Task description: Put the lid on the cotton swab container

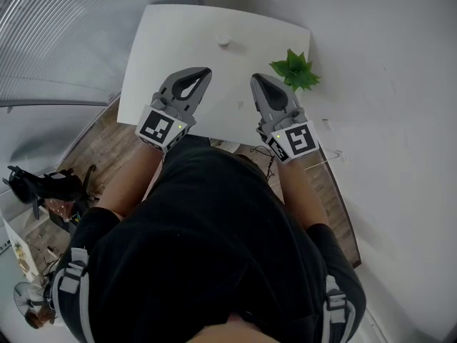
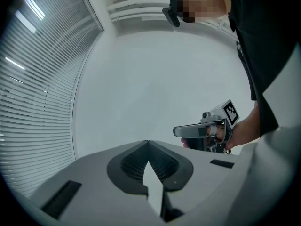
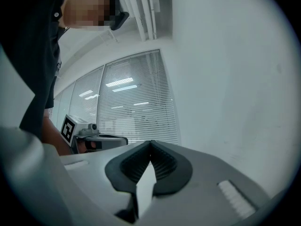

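In the head view a small white round object [image 1: 223,40] sits near the far edge of the white table [image 1: 157,56]; it is too small to tell whether it is the container or the lid. My left gripper [image 1: 207,71] is held level over the table's near half, shut with nothing between its fingers. My right gripper [image 1: 255,78] is beside it, also shut and empty. Both are well short of the white object. The left gripper view shows its closed tips [image 2: 148,142] against a bare wall, and the right gripper view shows its closed tips [image 3: 151,142].
A small green plant [image 1: 295,70] stands at the table's right edge, just beyond the right gripper. Window blinds [image 2: 33,79] run along the left side, and a white wall [image 1: 385,84] is on the right. Dark clutter [image 1: 43,188] lies on the floor at the left.
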A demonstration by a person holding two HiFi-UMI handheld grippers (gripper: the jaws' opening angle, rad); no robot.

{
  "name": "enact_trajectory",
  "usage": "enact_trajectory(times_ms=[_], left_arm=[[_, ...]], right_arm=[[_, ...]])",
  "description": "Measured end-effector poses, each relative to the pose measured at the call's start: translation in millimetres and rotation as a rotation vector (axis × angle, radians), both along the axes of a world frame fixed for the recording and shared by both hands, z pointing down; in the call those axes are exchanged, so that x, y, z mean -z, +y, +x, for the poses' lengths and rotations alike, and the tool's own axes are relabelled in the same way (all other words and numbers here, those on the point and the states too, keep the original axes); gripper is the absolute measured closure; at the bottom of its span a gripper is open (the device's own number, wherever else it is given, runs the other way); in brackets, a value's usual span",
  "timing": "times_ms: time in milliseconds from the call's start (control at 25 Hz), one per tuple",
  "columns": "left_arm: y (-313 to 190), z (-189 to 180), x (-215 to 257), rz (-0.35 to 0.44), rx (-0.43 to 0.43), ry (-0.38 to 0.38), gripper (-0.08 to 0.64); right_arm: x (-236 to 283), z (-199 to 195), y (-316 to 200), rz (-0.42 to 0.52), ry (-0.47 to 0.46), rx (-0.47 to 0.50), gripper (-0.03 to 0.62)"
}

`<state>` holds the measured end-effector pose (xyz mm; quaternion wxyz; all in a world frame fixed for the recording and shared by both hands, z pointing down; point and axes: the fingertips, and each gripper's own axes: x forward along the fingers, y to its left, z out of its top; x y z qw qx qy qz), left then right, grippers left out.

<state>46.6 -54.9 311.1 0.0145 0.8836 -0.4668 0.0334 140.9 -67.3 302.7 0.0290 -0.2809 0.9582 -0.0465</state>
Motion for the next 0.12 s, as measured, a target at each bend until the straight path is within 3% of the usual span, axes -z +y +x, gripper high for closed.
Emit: enact_trajectory(times_ms=[120], left_arm=[[0.0,-1.0,2.0,-0.001,-0.003,-0.001,0.551]], right_arm=[[0.0,-2.0,-0.5,-0.003,0.0,0.0,0.581]])
